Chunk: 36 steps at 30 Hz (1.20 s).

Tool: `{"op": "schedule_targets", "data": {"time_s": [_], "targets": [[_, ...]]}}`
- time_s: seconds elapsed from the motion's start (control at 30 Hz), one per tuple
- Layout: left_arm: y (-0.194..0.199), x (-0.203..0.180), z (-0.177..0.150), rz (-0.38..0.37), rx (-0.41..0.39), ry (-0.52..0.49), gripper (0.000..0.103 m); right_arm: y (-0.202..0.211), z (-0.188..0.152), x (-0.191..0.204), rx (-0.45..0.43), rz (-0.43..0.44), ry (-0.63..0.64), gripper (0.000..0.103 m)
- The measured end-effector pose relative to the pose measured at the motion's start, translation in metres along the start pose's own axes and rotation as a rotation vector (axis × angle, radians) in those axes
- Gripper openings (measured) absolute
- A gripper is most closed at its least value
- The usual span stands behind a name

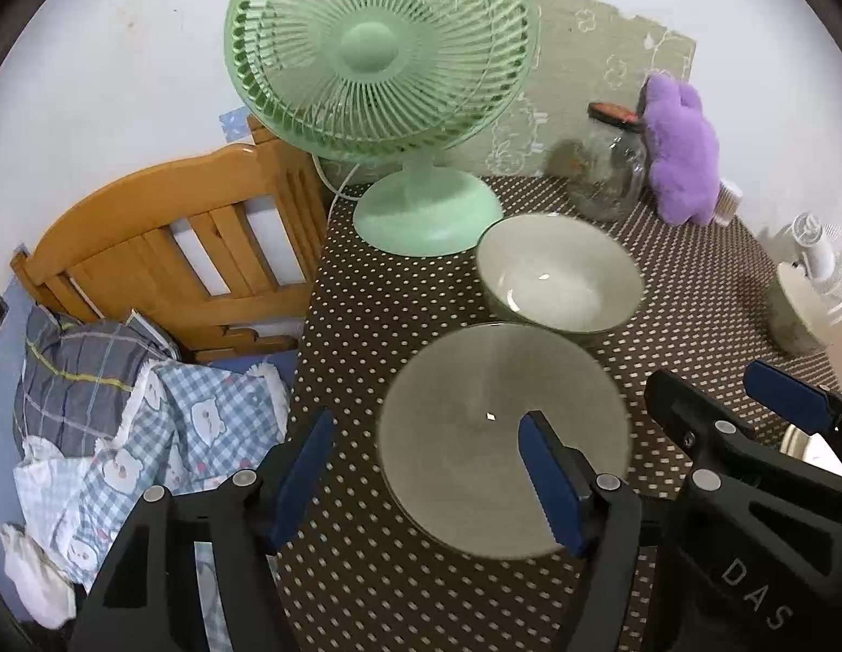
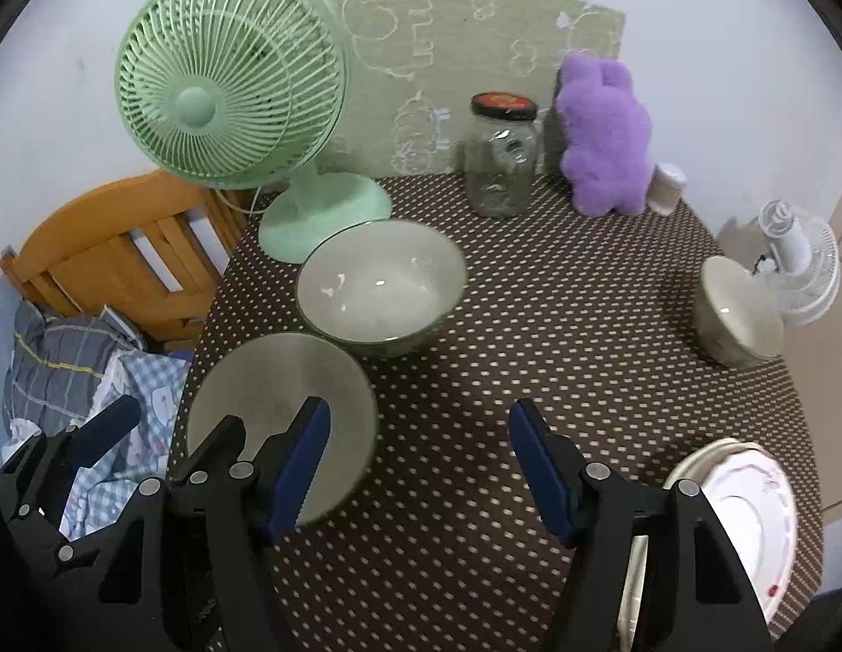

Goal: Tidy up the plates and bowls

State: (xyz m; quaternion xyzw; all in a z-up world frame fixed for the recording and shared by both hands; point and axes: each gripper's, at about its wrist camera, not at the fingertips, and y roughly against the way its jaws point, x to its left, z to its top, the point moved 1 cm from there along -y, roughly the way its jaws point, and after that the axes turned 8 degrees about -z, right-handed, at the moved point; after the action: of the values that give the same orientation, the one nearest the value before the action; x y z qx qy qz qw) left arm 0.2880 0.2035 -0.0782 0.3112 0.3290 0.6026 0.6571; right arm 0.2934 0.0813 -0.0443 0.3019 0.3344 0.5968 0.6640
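Brown polka-dot cloth (image 2: 529, 326) covers the table before us, against a pale wall. Our left gripper (image 1: 426, 472) hangs above a flat grey-green plate (image 1: 475, 380), jaws apart and gripping nothing. Just behind the plate sits a large bowl (image 2: 380, 285). Our right gripper (image 2: 418, 462) hovers over bare cloth — jaws apart, empty. A small bowl (image 2: 739, 320) lies tilted at far right; white plates (image 2: 747, 516) are stacked near right. A green fan (image 2: 225, 76), a jar (image 2: 500, 157) and a purple plush (image 2: 605, 136) stand behind.
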Motion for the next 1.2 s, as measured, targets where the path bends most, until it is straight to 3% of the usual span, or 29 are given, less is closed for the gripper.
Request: {"op": "schedule_targets", "data": {"time_s": [0.27, 0.5, 0.67, 1.2], "targets": [[-0.038, 0.012, -0.004, -0.035, 0.066, 0.018, 0.052, -0.037, -0.002, 0.023, 0.061, 0.017, 0.016, 0.055], [-0.06, 0.015, -0.003, -0.053, 0.1, 0.018, 0.043, -0.061, -0.002, 0.033, 0.107, 0.022, 0.024, 0.045], [-0.065, 0.014, -0.002, -0.056, 0.109, 0.015, 0.04, -0.071, -0.002, 0.04, 0.114, 0.035, 0.028, 0.026], [-0.056, 0.006, -0.007, -0.054, 0.122, 0.017, 0.038, -0.066, -0.006, 0.035, 0.131, 0.031, 0.042, 0.025]]}}
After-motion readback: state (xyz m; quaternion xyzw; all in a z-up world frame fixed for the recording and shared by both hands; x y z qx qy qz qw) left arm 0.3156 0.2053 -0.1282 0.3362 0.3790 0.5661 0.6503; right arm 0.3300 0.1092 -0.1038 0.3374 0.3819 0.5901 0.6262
